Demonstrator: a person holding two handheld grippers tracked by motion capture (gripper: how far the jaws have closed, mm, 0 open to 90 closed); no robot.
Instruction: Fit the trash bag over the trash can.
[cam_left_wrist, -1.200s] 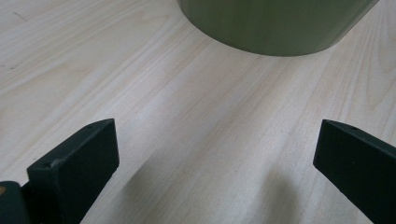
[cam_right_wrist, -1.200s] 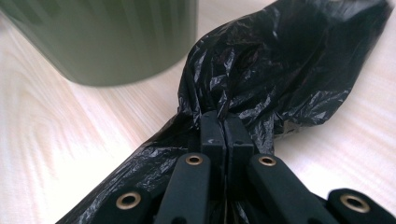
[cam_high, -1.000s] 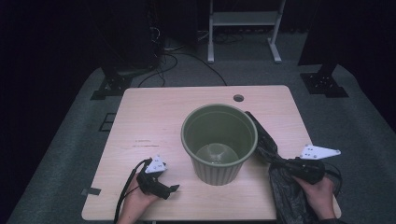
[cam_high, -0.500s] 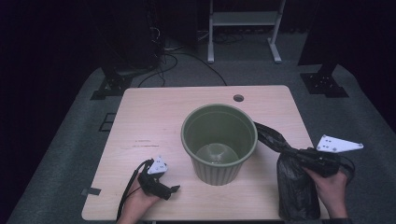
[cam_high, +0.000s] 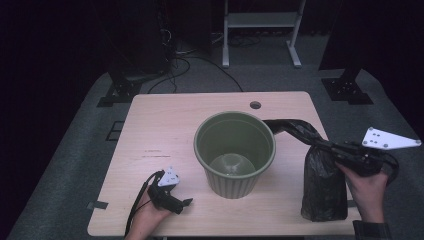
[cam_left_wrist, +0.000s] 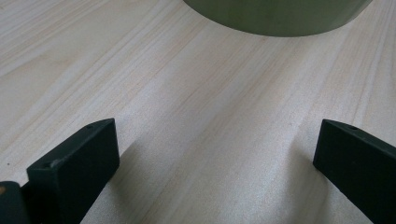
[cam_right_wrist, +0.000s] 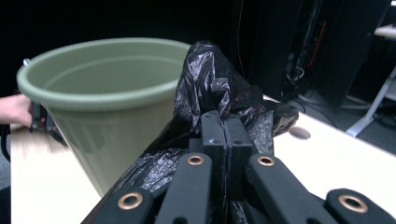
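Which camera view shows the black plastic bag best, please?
The high view: there the whole black plastic bag hangs from the right hand-held gripper down to the table, beside the green bucket. The right gripper view gives only crumpled film pinched between the shut jaws. The left gripper view looks at bare wood and the bucket's base.

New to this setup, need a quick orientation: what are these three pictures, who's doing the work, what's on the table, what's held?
No robot here: a person holds a two-jaw claw in each hand. The high view looks down on the wooden table; the other two pictures come from cameras riding on each claw. A green bucket stands mid-table. The right claw is shut on a black plastic bag, lifting its top beside the bucket while the bag's bottom seems to rest on the table. The left claw rests on the table, jaws open and holding nothing, pointing at the bucket's base.
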